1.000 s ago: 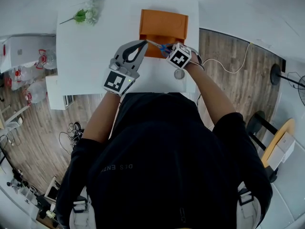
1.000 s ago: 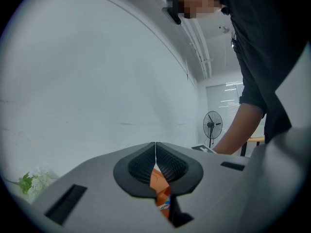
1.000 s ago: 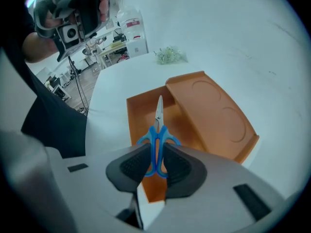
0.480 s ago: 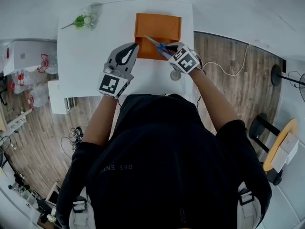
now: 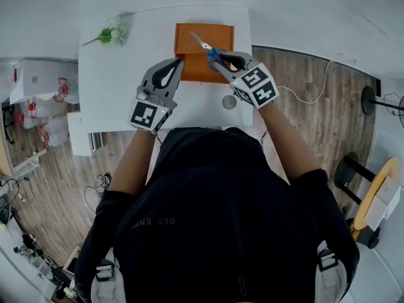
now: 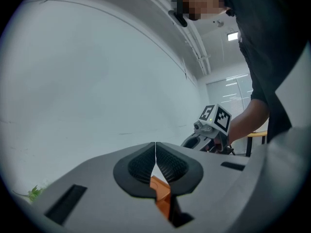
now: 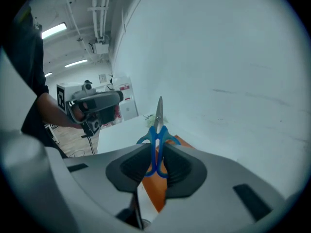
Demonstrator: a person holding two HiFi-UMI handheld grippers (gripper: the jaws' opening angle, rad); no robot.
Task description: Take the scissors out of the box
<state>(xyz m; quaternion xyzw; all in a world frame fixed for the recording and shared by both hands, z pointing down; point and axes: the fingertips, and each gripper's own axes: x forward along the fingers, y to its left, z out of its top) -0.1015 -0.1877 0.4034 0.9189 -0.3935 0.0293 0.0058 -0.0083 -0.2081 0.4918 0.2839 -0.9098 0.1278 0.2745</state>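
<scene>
An orange box (image 5: 203, 43) lies at the far edge of the white table (image 5: 120, 74). My right gripper (image 5: 219, 59) is shut on the blue handles of the scissors (image 5: 212, 55), holding them above the box with the steel blades pointing away to the far left. In the right gripper view the scissors (image 7: 156, 130) stand blade-up between the pads, with the box (image 7: 156, 194) below. My left gripper (image 5: 177, 64) hovers at the box's near left corner. Its jaws meet at the tips (image 6: 155, 150) with nothing seen between them, and the box (image 6: 163, 197) shows behind the gap.
A green sprig (image 5: 112, 23) lies at the table's far left corner. A small round object (image 5: 230, 101) sits on the table under my right wrist. Wooden floor with a cable (image 5: 309, 84) lies to the right of the table.
My right gripper has risen with the scissors, lifting them from the box's front edge to above it. The left gripper has lifted slightly.
</scene>
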